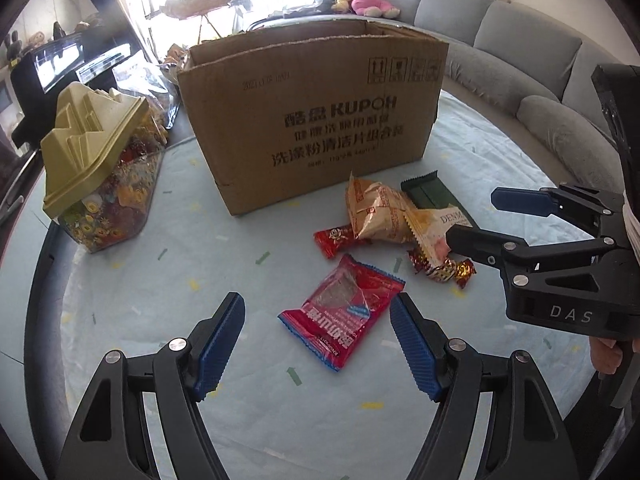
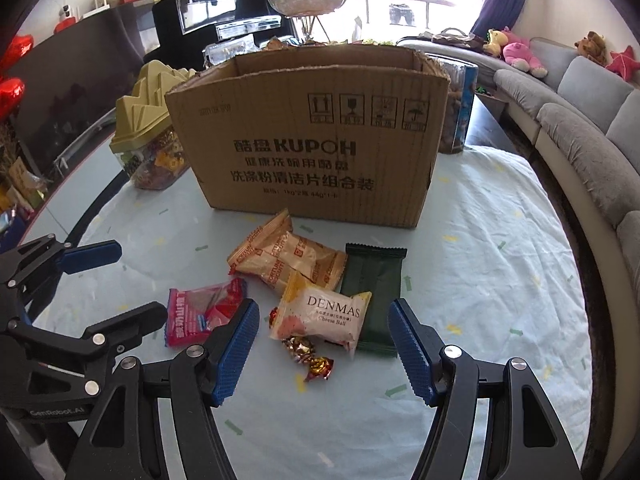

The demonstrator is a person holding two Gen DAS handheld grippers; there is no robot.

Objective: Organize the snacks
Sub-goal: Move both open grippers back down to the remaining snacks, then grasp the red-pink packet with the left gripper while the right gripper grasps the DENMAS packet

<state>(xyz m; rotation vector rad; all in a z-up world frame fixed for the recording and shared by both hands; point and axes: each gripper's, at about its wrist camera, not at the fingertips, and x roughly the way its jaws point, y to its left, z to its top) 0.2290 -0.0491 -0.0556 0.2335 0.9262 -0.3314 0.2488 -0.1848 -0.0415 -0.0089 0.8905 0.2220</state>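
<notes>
Snacks lie loose on the pale tablecloth [image 2: 500,240], near side of the open cardboard box [image 2: 312,140].

Left gripper [image 1: 318,344] has its jaws wide apart, empty, over the red wafer packet [image 1: 340,312]. Right gripper [image 2: 322,348] is likewise spread and empty, flanking the white DENMAS Cheese Ball packet [image 2: 324,318] and a foil-wrapped candy [image 2: 308,358]. Just right lies a dark green bar [image 2: 374,280]; farther, orange biscuit packets [image 2: 280,258] touch the box's foot. Far left stands a candy jar with a yellow lid [image 1: 100,168].

Box [image 2: 308,148] interior hidden; contents n/a.
</notes>
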